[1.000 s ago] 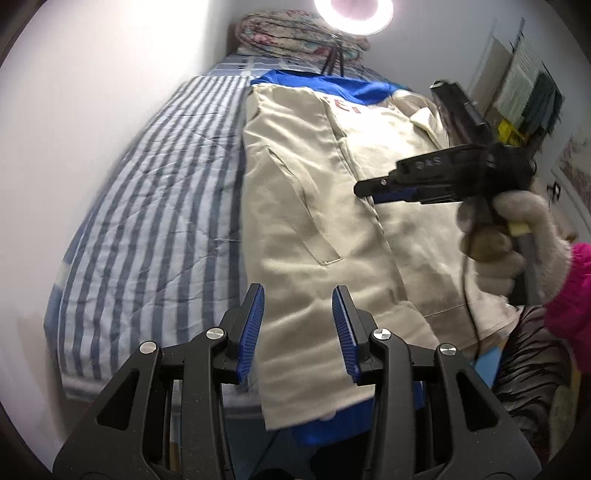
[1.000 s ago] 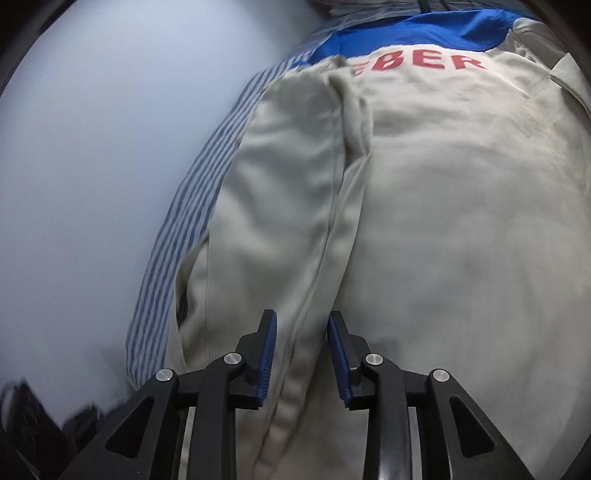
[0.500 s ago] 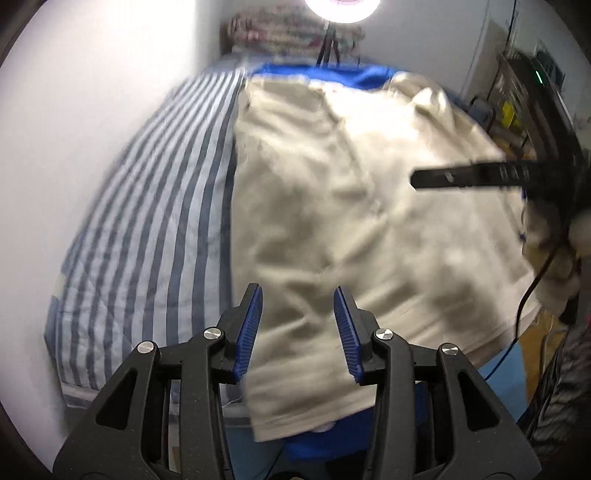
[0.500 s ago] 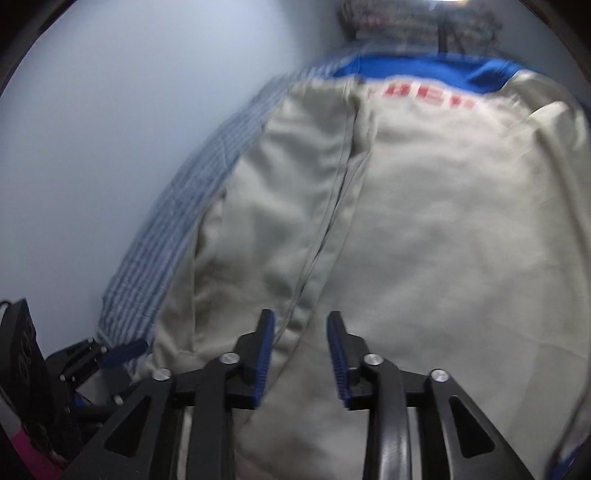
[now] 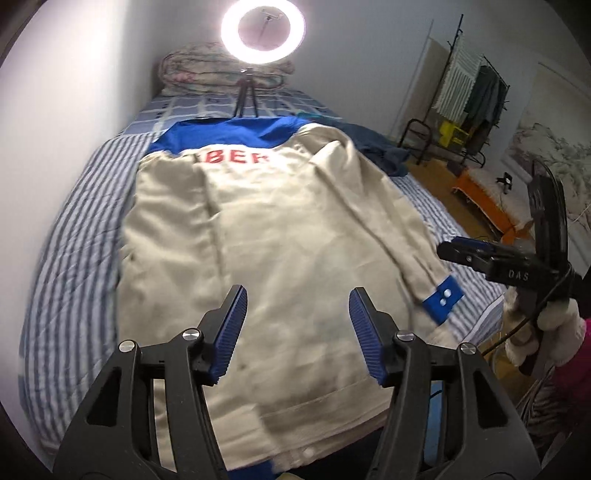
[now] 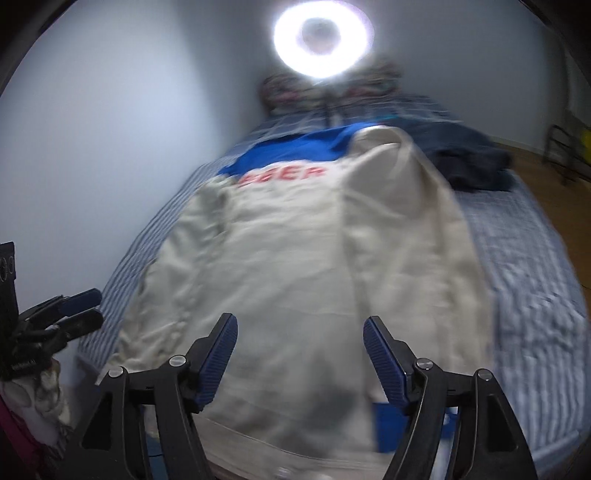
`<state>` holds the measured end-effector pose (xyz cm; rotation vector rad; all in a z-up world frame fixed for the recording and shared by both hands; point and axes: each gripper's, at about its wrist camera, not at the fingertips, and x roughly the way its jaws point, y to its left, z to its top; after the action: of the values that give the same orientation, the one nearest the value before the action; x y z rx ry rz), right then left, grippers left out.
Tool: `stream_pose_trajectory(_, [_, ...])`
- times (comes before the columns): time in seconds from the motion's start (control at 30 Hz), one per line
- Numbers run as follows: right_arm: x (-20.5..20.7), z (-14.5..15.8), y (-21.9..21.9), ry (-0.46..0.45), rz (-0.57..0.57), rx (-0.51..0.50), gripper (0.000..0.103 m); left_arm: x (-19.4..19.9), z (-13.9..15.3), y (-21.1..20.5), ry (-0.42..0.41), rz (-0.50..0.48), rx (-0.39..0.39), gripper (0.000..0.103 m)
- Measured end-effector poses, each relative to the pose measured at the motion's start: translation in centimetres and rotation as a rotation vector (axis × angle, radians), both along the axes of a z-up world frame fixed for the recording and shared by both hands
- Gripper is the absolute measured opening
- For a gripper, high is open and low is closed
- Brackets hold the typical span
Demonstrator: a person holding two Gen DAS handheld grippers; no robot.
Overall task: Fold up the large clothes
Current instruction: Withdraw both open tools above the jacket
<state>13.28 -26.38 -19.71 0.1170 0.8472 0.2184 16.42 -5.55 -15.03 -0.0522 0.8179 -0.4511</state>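
A large cream jacket point(image 5: 266, 236) point(image 6: 303, 266) with a blue yoke and red letters lies back-up on the striped bed, its sleeves folded in along both sides. One blue cuff point(image 5: 442, 302) rests at the right side of the jacket. My left gripper point(image 5: 295, 328) hangs above the jacket's lower half, its jaws opening with nothing between them. My right gripper point(image 6: 297, 354) hovers over the hem, jaws also opening and empty. From the left wrist view the right gripper point(image 5: 469, 253) appears at the right, in a hand wearing a fluffy glove. The left gripper point(image 6: 72, 310) shows at the right wrist view's left edge.
The striped blue bed point(image 5: 74, 236) runs along a white wall on the left. A ring light on a tripod point(image 5: 263, 31) stands at the bed's head before folded quilts point(image 5: 192, 70). A dark blue garment point(image 6: 469, 155) lies far right. A clothes rack point(image 5: 469, 92) and orange bench point(image 5: 484, 195) stand on the floor.
Both grippers have pulled back and up from the jacket, so more of the bed and room shows. Both sets of jaws have spread wider. The right gripper has swung to the bed's right edge.
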Motion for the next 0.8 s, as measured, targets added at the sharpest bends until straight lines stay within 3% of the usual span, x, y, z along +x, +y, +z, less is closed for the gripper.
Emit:
stream_pose_trajectory(0.2, [-1.0, 0.0, -5.1, -0.018, -0.049, -0.039, 0.069, 1.9, -0.6, -1.9, 0.058, -0.025, -0.08, 0.059])
stream_pose_trajectory(0.3, [-1.0, -1.3, -7.4, -0.003, -0.083, -0.05, 0.063, 2.6, -1.7, -2.1, 0.083, 0.001, -0.074, 0.059])
stream_pose_trajectory(0.4, [-0.2, -3.6, -10.6, 0.071, -0.161, -0.053, 0.062, 3.3, -2.3, -2.3, 0.109, 0.019, -0.086, 0.059])
stream_pose_trajectory(0.53, [0.7, -6.1, -13.3, 0.145, -0.205, 0.03, 0.062, 3.7, -2.7, -2.6, 0.115, 0.022, -0.081, 0.059])
stream_pose_trajectory(0.63, [1.7, -8.1, -13.7, 0.193, -0.214, 0.054, 0.062, 3.8, -3.1, -2.8, 0.118, 0.022, -0.071, 0.059])
stream_pose_trajectory(0.73, [2.6, -9.5, -12.1, 0.223, -0.161, 0.01, 0.061, 3.7, -3.2, -2.9, 0.114, 0.02, -0.057, 0.059])
stream_pose_trajectory(0.8, [3.1, -10.2, -10.7, 0.243, -0.12, -0.062, 0.05, 3.7, -3.2, -3.0, 0.108, 0.021, -0.045, 0.059])
